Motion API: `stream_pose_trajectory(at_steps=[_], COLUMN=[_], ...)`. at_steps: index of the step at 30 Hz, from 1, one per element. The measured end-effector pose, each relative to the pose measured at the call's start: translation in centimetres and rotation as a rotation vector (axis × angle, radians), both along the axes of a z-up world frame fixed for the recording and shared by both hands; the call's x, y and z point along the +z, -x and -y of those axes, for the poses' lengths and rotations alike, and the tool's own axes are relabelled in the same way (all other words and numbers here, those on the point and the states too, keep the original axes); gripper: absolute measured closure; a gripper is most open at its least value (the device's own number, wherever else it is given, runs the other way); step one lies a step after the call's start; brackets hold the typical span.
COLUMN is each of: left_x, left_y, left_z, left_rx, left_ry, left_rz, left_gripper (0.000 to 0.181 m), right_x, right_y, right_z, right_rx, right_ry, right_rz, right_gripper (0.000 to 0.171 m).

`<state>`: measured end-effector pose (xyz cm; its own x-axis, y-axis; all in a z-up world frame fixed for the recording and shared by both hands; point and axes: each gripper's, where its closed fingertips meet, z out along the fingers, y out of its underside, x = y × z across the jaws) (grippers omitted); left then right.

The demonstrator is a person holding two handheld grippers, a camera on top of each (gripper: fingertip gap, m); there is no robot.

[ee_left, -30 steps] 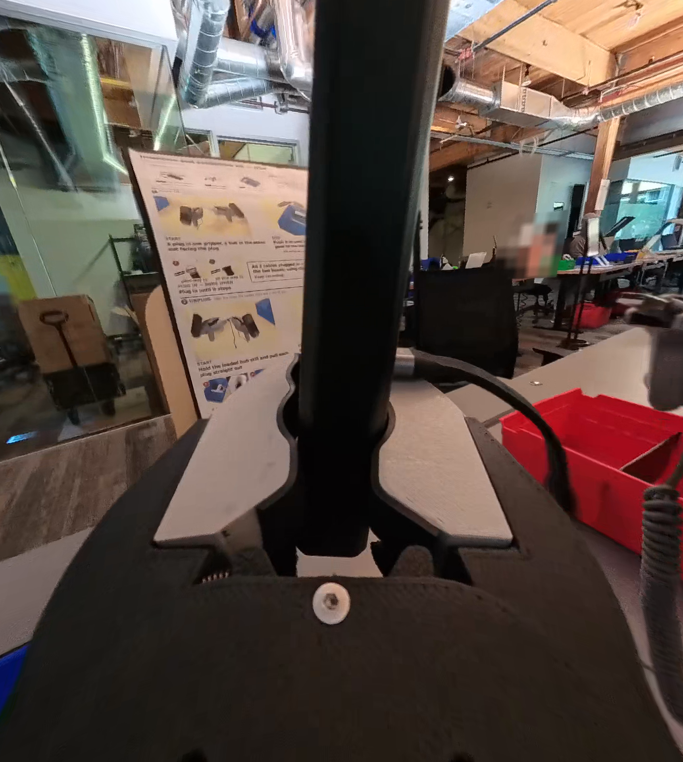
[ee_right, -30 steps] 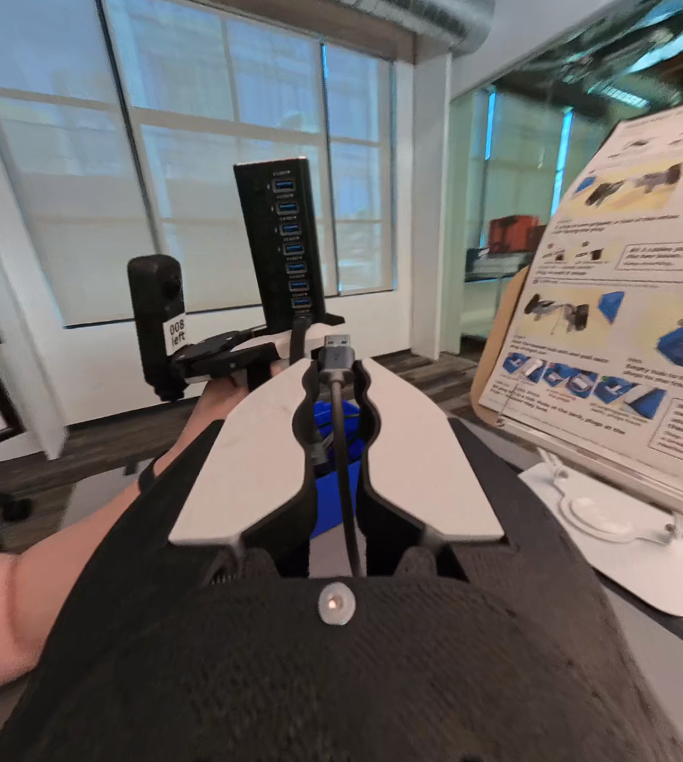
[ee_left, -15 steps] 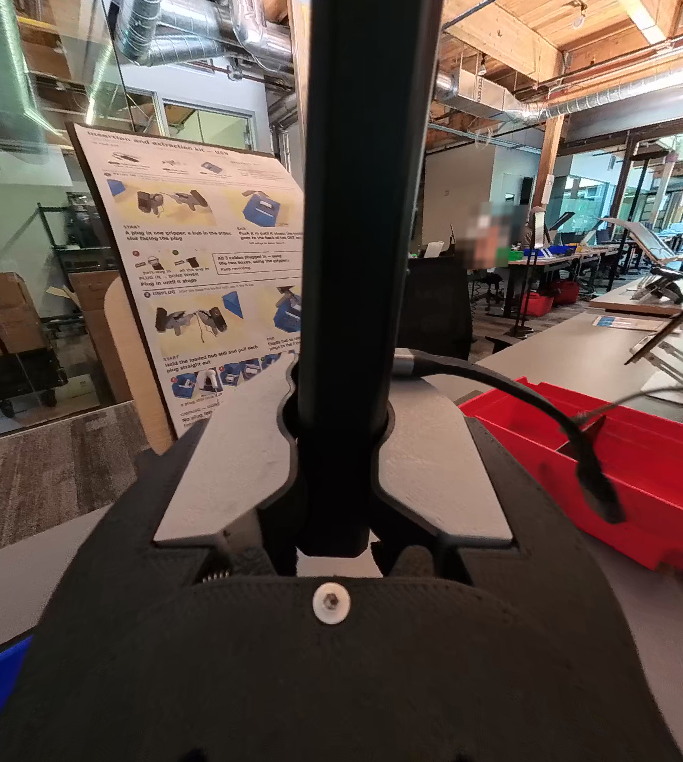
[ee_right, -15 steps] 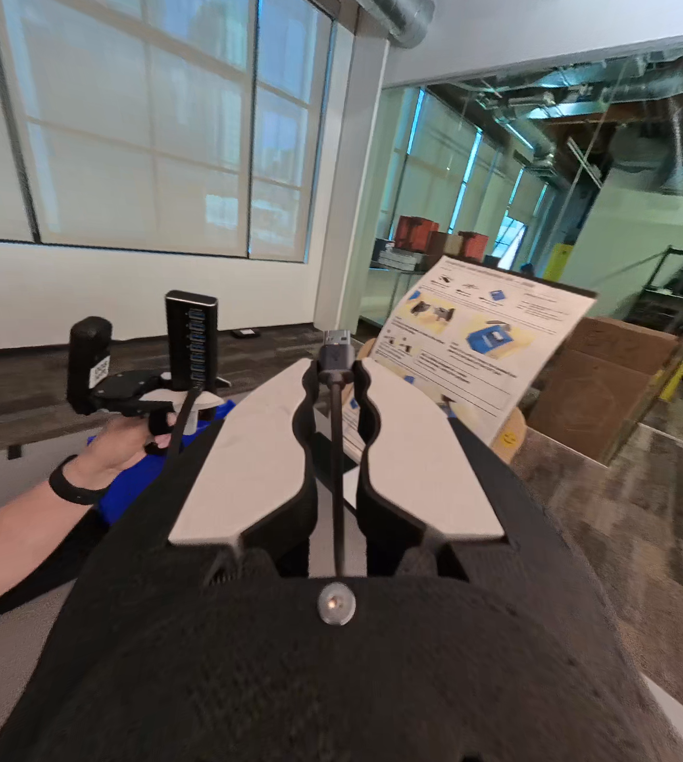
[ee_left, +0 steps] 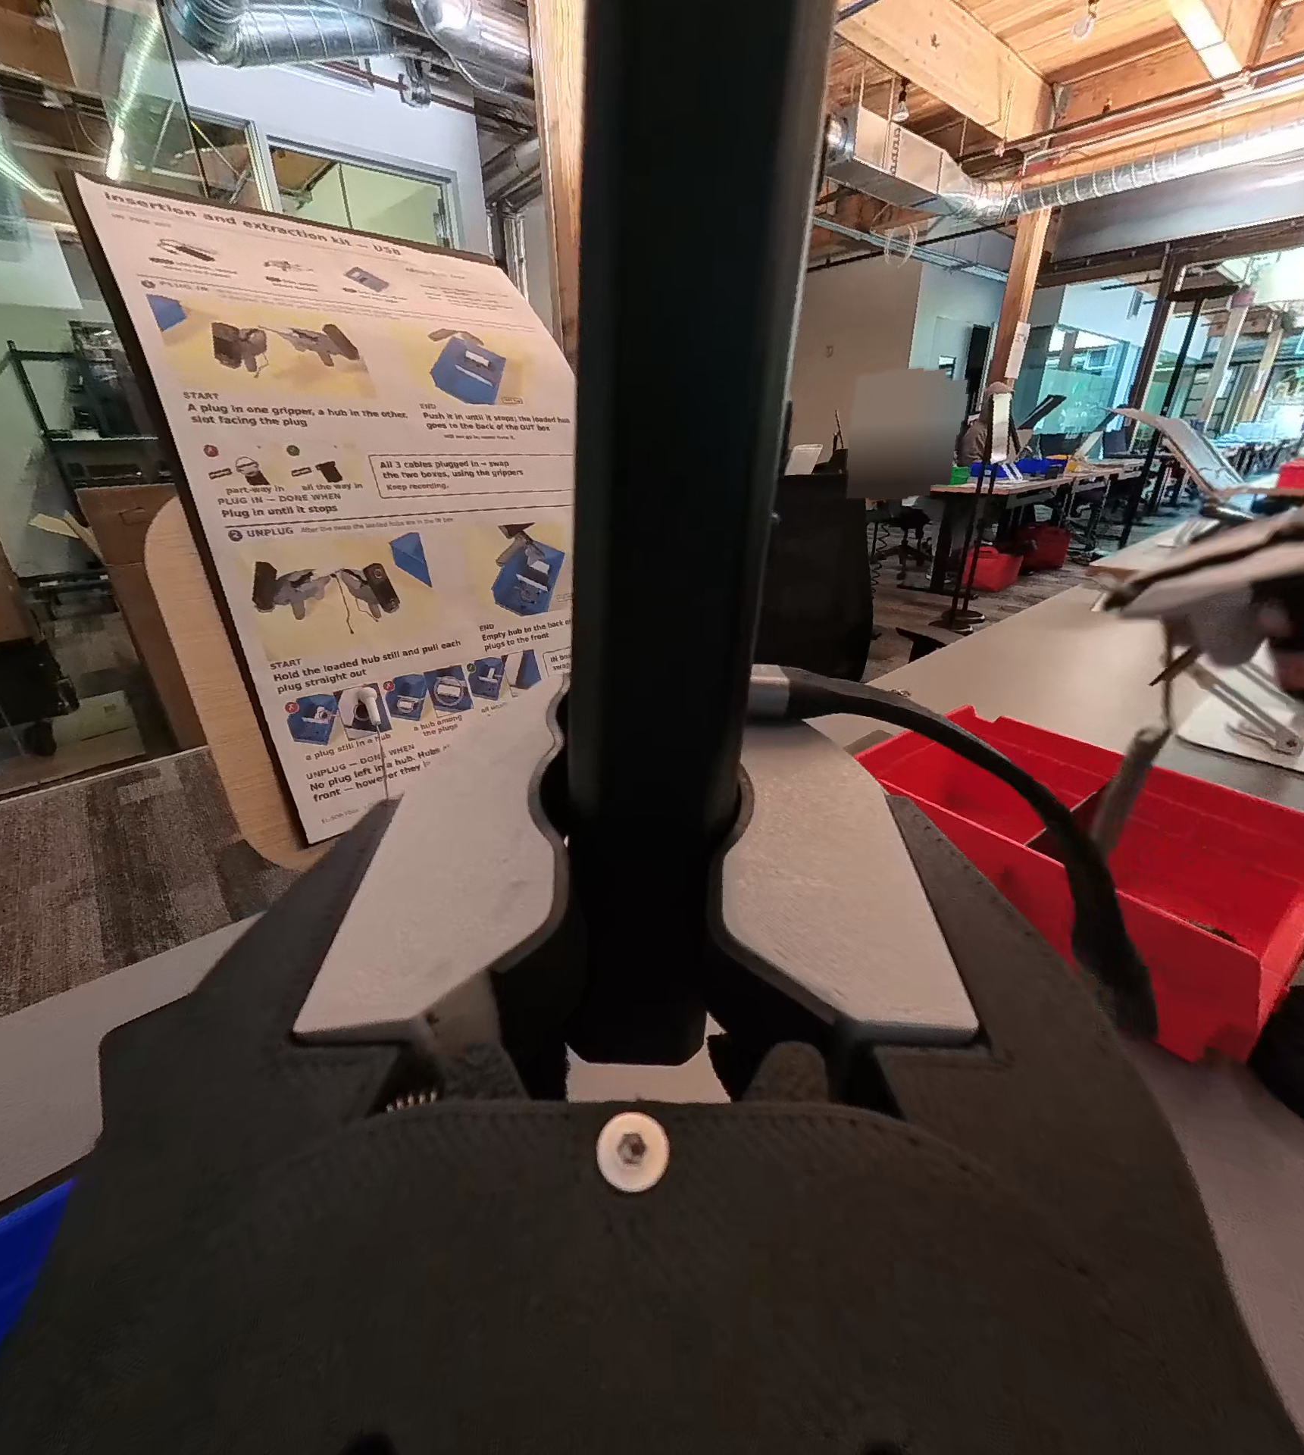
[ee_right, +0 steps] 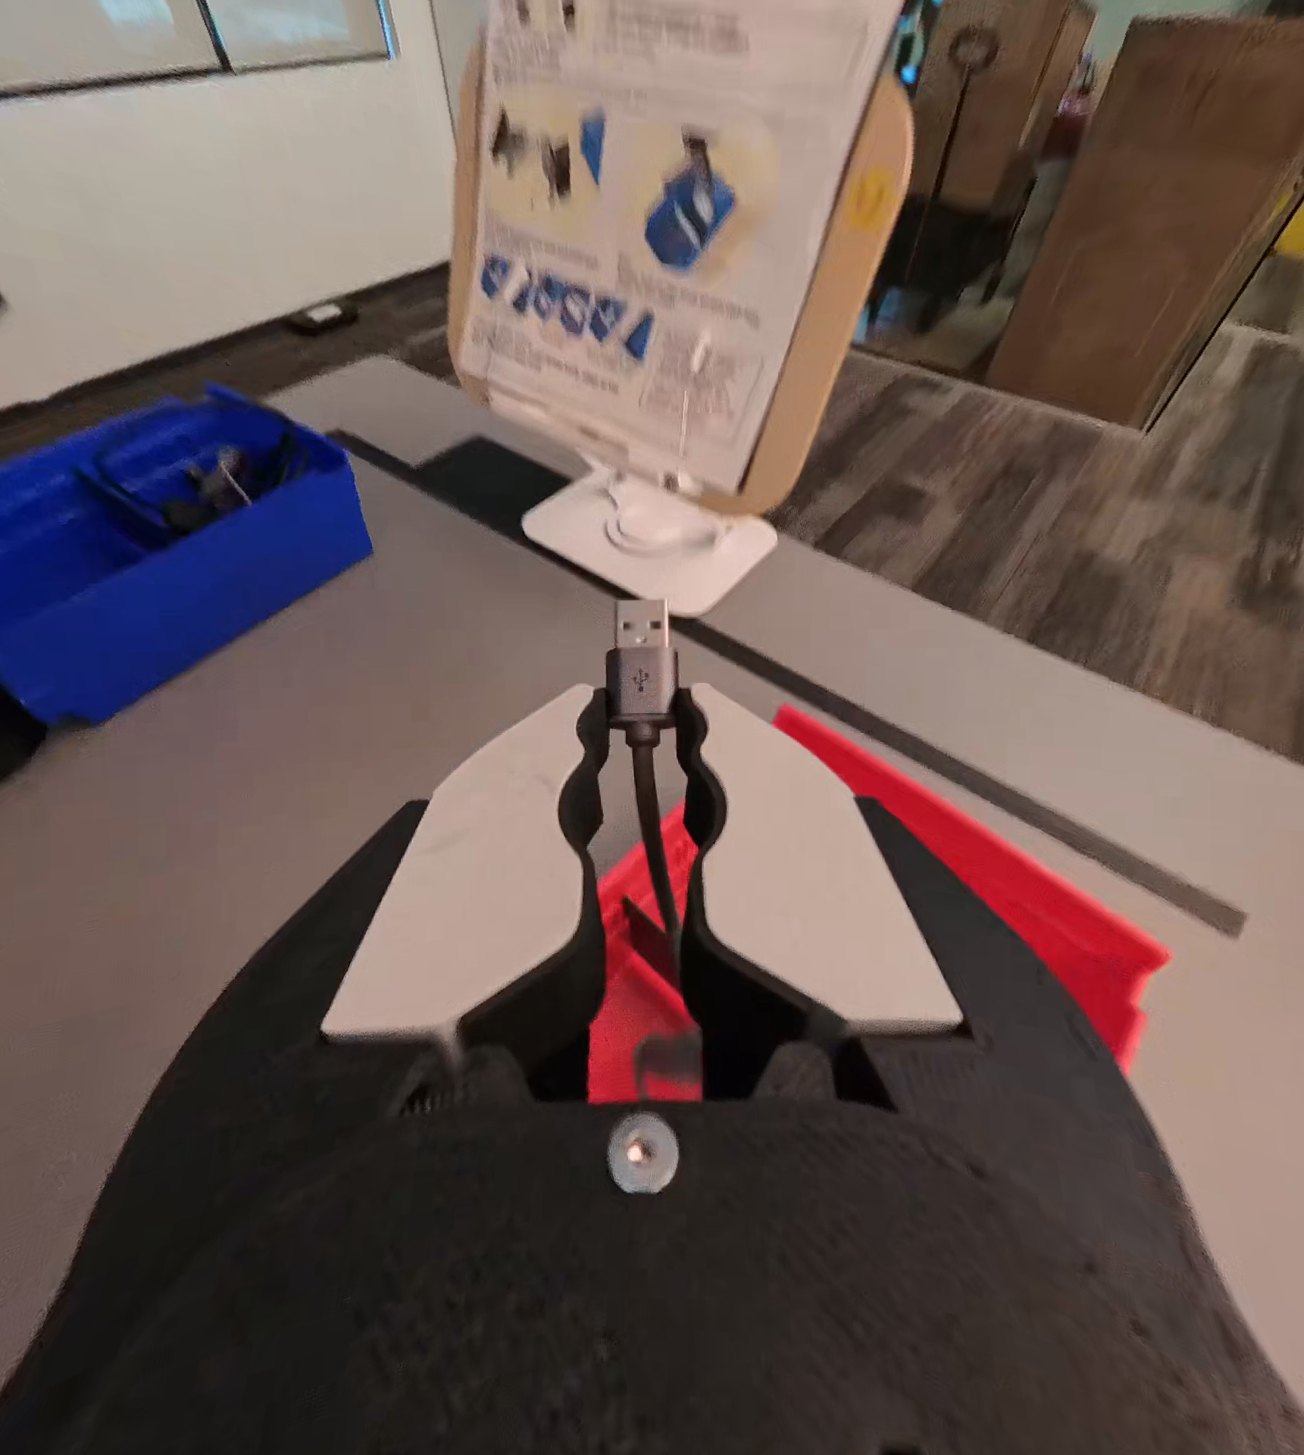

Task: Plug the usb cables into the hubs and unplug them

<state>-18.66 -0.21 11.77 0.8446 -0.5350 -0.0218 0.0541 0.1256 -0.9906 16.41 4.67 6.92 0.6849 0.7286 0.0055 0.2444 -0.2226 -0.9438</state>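
Left claw (ee_left: 652, 795) clenched on the upright black hub (ee_left: 700, 394), with one cable (ee_left: 971, 775) plugged into its right side and drooping toward the red bin (ee_left: 1215, 890). Right claw (ee_right: 639, 693) clamped on the grey USB plug (ee_right: 639, 665), metal tip pointing forward and free of any port, cord trailing back between the fingers over the red bin (ee_right: 948, 850). Apparently in the unplugging half, judging by the free plug held well apart from the hub; at least one cable left to pull, though the hub's port face is turned away, so hard to count. Likely next: drop this plug into the red bin, then return for the other.

Red bin divided into compartments, mostly bare where visible; contents otherwise hard to tell. Blue bin (ee_right: 160, 543) on the counter (ee_right: 318, 787) to the left, holding a tangle of dark cables. Instruction sheet (ee_right: 672, 197) propped on a white stand behind.
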Motion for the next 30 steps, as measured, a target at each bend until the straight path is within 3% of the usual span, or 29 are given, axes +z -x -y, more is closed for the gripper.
stream_pose_trajectory(at_steps=[1, 5, 8, 13, 15, 18, 21, 23, 25, 30], left_x=[-0.1, -0.4, -0.6, -0.8, -1.0, -1.2, -1.2, -1.1, -1.0, -1.3], left_y=[-0.1, -0.4, -0.7, -1.2, -1.5, -1.8, -2.0, -2.2, -2.4, -3.0], left_z=[-0.1, -0.2, -0.3, -0.3, -0.4, -0.3, -0.1, 0.0, 0.1, 0.1], left_rx=[-0.005, -0.016, -0.019, -0.034, -0.035, -0.041, -0.047, -0.05, -0.05, -0.057], left_ry=[0.003, 0.016, 0.023, 0.034, 0.039, 0.049, 0.05, 0.047, 0.044, 0.053], left_rz=[0.001, -0.007, -0.022, -0.033, -0.04, -0.051, -0.06, -0.066, -0.069, -0.086], left_gripper=[0.15, 0.15, 0.15, 0.148, 0.15, 0.149, 0.149, 0.149, 0.147, 0.149], right_x=[-2.0, -8.8, -13.2, -20.1, -20.9, -20.3, -16.9, -14.2, -13.8, -19.8], right_y=[-0.2, -0.2, -1.2, -5.2, -4.6, -4.4, -5.7, -8.7, -13.9, -17.9], right_z=[-0.4, 0.2, 2.0, 3.3, 3.6, 3.1, 2.4, 1.5, 0.6, 3.6], right_rx=[0.005, 0.13, 0.21, 0.167, 0.191, 0.158, 0.058, -0.102, -0.362, -0.485], right_ry=[0.008, 0.113, 0.307, 0.423, 0.409, 0.366, 0.237, 0.152, 0.206, 0.629], right_rz=[0.021, 0.066, 0.122, 0.537, 0.569, 0.58, 0.556, 0.534, 0.544, 0.509], right_gripper=[0.154, 0.154, 0.154, 0.153, 0.151, 0.125, 0.103, 0.104, 0.11, 0.125])
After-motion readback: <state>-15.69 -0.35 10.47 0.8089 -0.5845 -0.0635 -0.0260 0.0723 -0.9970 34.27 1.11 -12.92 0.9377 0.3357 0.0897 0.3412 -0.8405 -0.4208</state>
